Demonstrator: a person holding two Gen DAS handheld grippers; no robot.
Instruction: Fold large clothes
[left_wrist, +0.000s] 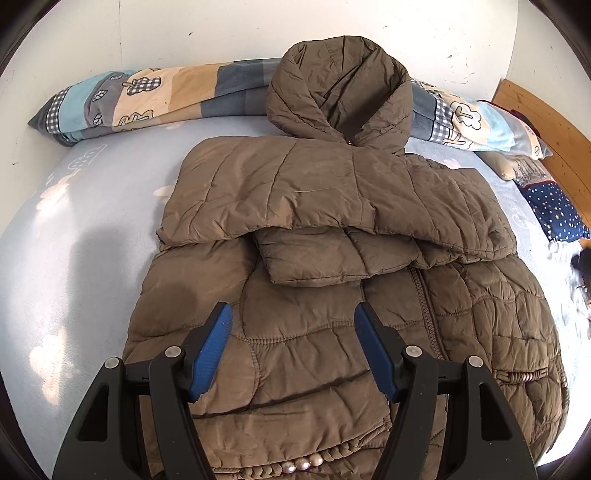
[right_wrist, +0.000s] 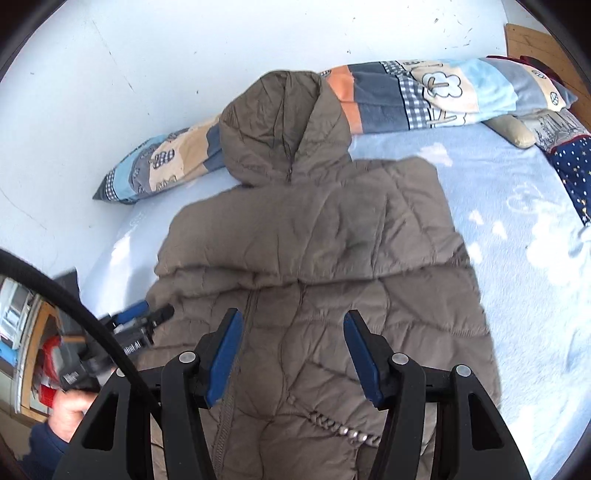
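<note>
A brown quilted hooded jacket (left_wrist: 332, 192) lies front up on the light blue bed (left_wrist: 85, 221), hood toward the wall, both sleeves folded across the chest. It also shows in the right wrist view (right_wrist: 317, 236). My left gripper (left_wrist: 293, 314) is open and empty, hovering over the jacket's lower front. My right gripper (right_wrist: 293, 321) is open and empty above the jacket's lower part, near the zip. The left gripper (right_wrist: 147, 314) also appears in the right wrist view at the jacket's left edge.
A rolled patchwork quilt (left_wrist: 147, 96) lies along the white wall behind the hood. A dark blue star-print cloth (left_wrist: 557, 214) and a pillow (right_wrist: 517, 133) lie at the right by the wooden headboard (left_wrist: 539, 110). Bare bed sheet lies left and right of the jacket.
</note>
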